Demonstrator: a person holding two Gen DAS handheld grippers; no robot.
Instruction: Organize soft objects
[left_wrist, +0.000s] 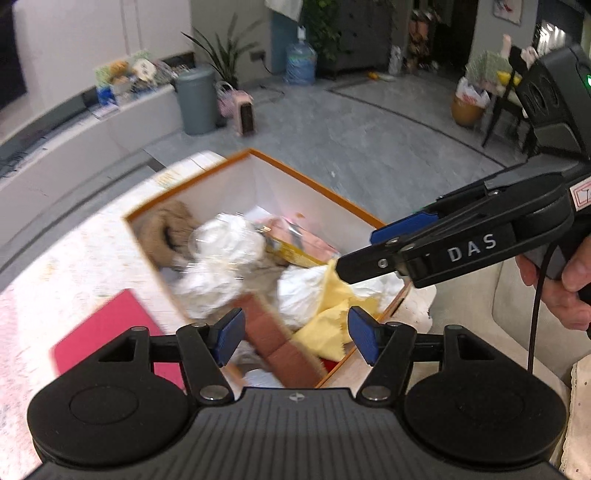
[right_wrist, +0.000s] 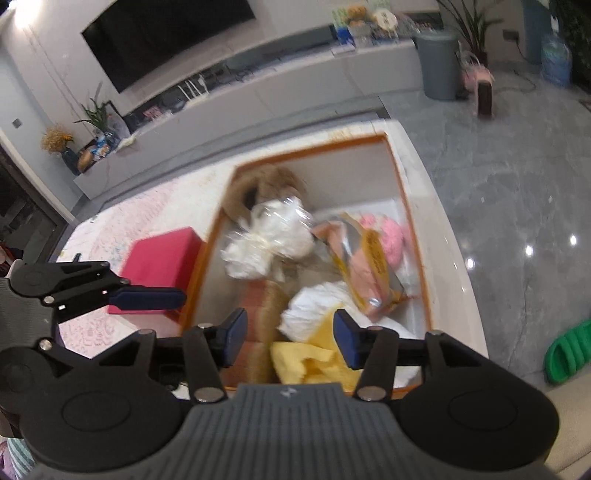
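An orange-rimmed white box (left_wrist: 317, 182) (right_wrist: 402, 192) on the pale table holds soft things: a brown plush (left_wrist: 164, 229) (right_wrist: 258, 184), a white item in clear wrap (left_wrist: 225, 243) (right_wrist: 273, 232), a pink and yellow packet (left_wrist: 299, 243) (right_wrist: 369, 266), white cloth (left_wrist: 299, 291) (right_wrist: 314, 306), a yellow cloth (left_wrist: 328, 321) (right_wrist: 306, 362) and a brown block (left_wrist: 280, 343) (right_wrist: 262, 306). My left gripper (left_wrist: 295, 336) is open and empty over the box's near end. My right gripper (right_wrist: 290, 339) is open and empty above the yellow cloth; it shows from the side in the left wrist view (left_wrist: 354, 254).
A red box (left_wrist: 107, 328) (right_wrist: 162, 258) lies on the table left of the orange box. A grey bin (left_wrist: 195, 99) and a small heater (left_wrist: 246, 116) stand on the grey floor beyond. A green slipper (right_wrist: 569, 350) lies on the floor at right.
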